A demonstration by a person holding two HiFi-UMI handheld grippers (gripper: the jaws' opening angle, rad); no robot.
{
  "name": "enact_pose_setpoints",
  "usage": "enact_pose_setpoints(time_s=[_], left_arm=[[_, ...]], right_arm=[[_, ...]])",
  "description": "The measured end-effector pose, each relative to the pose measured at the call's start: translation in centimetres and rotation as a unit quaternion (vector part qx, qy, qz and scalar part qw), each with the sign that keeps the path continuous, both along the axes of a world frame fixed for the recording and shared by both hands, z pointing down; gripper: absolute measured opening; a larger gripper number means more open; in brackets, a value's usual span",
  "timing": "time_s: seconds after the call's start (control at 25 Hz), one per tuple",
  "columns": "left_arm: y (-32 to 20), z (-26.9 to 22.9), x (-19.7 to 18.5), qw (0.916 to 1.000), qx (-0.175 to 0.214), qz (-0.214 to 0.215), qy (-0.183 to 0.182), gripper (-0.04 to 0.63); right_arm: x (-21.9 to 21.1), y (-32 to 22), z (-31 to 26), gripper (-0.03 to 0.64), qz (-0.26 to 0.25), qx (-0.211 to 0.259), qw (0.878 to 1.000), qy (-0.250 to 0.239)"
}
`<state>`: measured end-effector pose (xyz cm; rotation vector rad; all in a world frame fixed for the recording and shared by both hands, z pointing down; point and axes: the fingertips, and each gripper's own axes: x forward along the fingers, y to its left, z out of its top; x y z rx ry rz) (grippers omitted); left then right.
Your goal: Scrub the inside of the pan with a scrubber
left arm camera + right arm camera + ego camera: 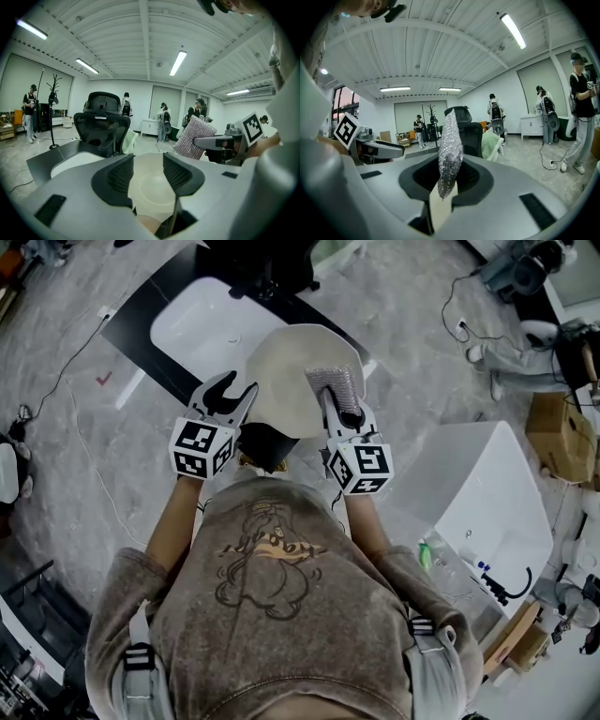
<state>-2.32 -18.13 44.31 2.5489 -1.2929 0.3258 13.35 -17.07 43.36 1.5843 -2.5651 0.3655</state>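
Observation:
A cream pan (292,371) lies in front of me, its inside facing up and a dark part under its near edge. My left gripper (230,395) is at the pan's left rim with its jaws apart and nothing between the pads. In the left gripper view the pan (150,192) shows through the gap of the left gripper (149,176). My right gripper (342,401) is over the pan's right side, shut on a silver glittery scrubber (335,383). The scrubber (451,154) stands upright between that gripper's pads (449,180) and also shows in the left gripper view (194,138).
A white basin (202,329) on a black counter lies beyond the pan. A white tub (487,502) stands to the right, a cardboard box (558,432) further right. A black office chair (101,122) is ahead. People stand in the background, and cables cross the floor.

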Motion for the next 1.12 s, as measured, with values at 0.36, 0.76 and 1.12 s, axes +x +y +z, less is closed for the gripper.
enact_pose_setpoints(time_s=[0.36,0.76,1.12], left_arm=[[-0.4,3.3,1.0,0.9939,-0.054,0.081,-0.051,0.391],[2.0,9.7,0.5,0.9681,-0.14,0.162,-0.129,0.388],[4.8,14.8,-0.4,0.935,-0.188,0.222,-0.203,0.387]], right_arm=[[-0.6,-1.7,-0.1,0.075,0.007,0.003,1.0,-0.001],[-1.5,-2.7,1.1,0.075,0.006,-0.008,1.0,0.006],[-2.2,-3.2,1.8,0.075,-0.001,-0.016,1.0,0.013]])
